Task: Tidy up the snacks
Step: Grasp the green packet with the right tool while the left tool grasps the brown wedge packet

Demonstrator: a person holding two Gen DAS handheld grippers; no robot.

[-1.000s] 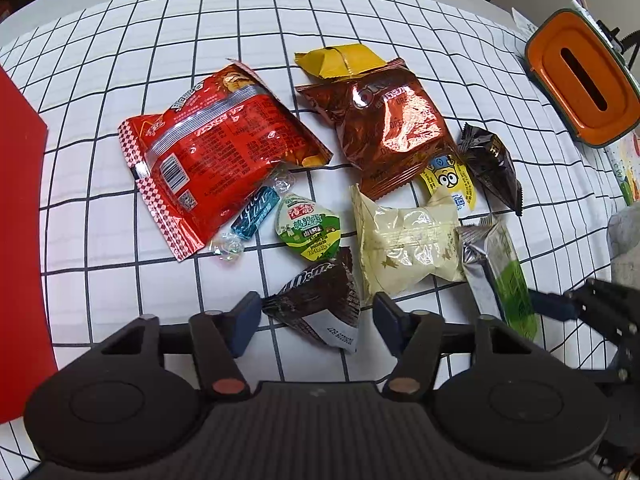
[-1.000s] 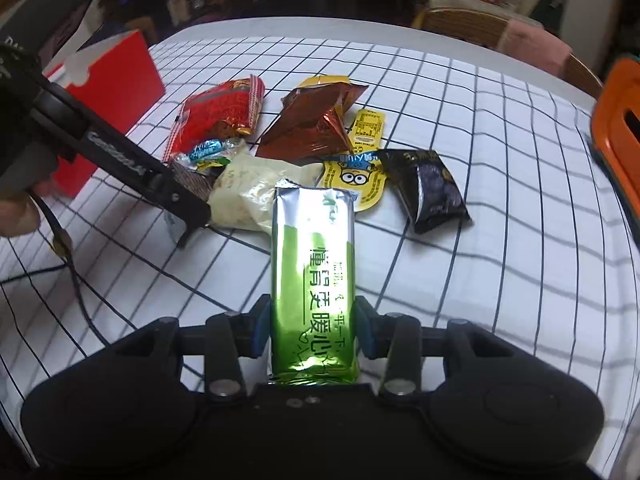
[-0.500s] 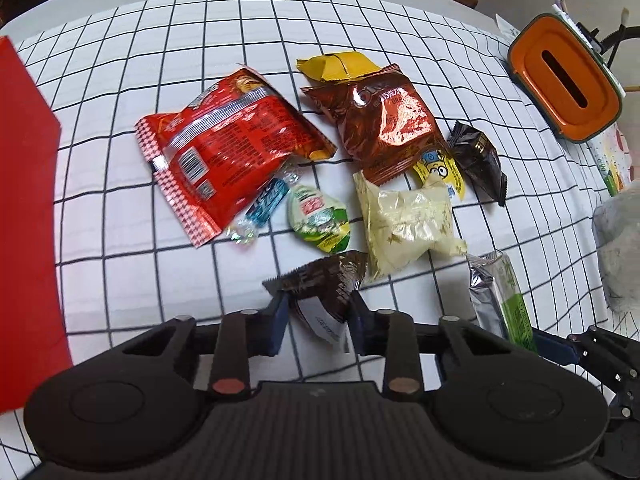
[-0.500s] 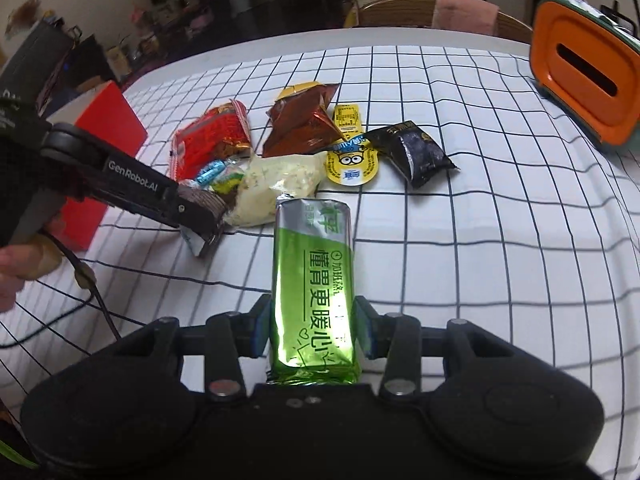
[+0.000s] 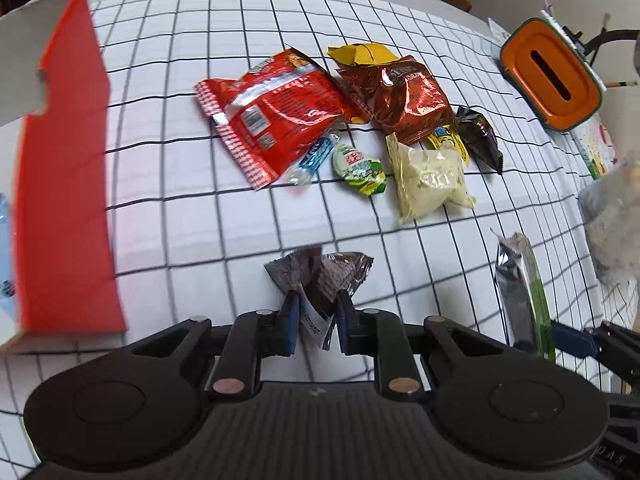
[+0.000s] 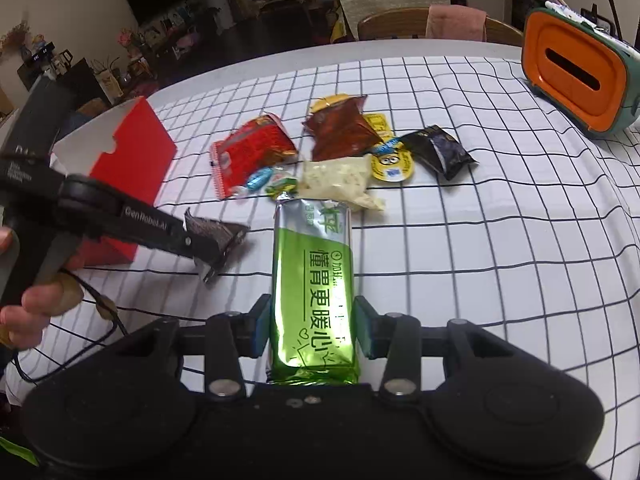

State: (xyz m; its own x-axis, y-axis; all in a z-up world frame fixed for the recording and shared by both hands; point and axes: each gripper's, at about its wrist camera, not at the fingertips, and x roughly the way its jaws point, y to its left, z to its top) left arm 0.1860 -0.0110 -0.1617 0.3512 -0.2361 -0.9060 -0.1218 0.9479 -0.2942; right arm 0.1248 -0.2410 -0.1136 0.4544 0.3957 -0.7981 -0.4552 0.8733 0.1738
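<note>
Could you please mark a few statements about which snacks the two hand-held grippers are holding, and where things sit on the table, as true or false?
1. The left hand-held gripper is shut on a dark brown packet. True.
2. The right hand-held gripper is empty. False: it grips a green packet.
3. The red box stands on the left side of the table. True.
4. The orange-topped container lies among the snack pile. False: it sits apart, at the far right.
5. The pale yellow packet is still on the tablecloth. True.
</note>
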